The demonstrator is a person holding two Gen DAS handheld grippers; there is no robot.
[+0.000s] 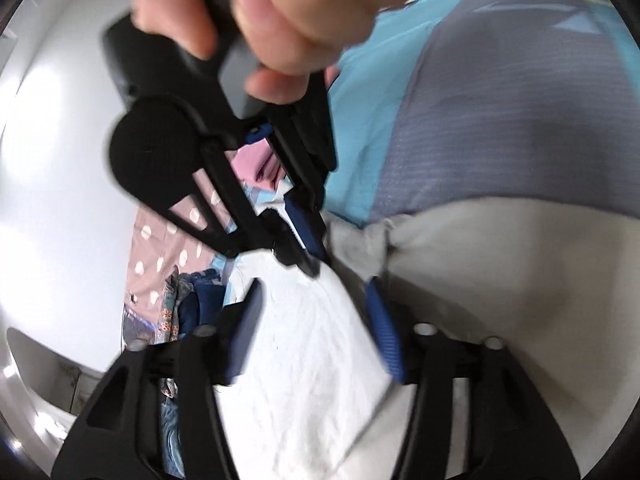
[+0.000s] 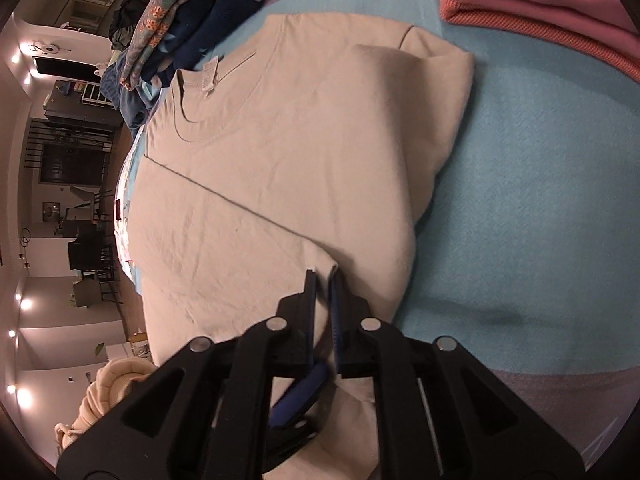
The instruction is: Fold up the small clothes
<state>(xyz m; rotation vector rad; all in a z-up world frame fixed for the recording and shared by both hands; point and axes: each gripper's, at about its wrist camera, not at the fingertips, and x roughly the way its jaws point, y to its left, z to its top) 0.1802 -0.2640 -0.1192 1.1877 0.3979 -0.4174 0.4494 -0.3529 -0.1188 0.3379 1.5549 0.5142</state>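
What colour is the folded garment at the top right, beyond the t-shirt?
Pink, with a coral ribbed edge; clearest in the right wrist view.
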